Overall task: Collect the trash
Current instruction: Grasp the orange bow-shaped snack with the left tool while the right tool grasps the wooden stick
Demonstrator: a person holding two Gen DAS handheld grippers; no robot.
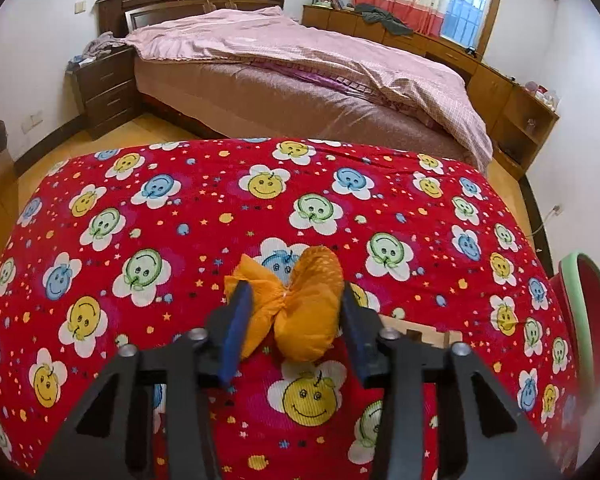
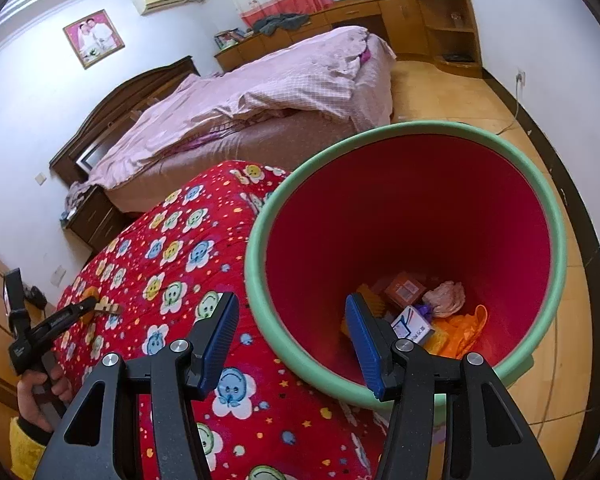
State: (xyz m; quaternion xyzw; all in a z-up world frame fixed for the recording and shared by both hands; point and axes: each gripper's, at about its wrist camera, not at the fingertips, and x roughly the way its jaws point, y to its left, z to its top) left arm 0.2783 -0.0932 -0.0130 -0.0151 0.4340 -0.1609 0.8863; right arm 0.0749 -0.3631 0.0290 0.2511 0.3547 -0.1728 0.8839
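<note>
An orange bag (image 1: 300, 312), tied at its middle, lies on the red smiley-flower cloth (image 1: 180, 232) of a low table. My left gripper (image 1: 294, 292) is shut on it, a blue pad pressing each side. In the right wrist view the left gripper (image 2: 88, 305) shows far left, held by a hand (image 2: 40, 392). My right gripper (image 2: 292, 302) is open and straddles the near rim of the green-rimmed red bin (image 2: 420, 128), one finger outside and one inside, with a gap to the rim. Inside the bin lie an orange bag (image 2: 464, 328), small boxes (image 2: 404, 288) and a pink wad (image 2: 446, 294).
A wooden piece (image 1: 420, 334) lies on the cloth just right of the left gripper. The bin (image 1: 580, 296) stands off the table's right edge. A bed with a pink quilt (image 1: 300, 60) is beyond the table, with a nightstand (image 1: 108, 88) and wooden cabinets (image 1: 512, 104) along the walls.
</note>
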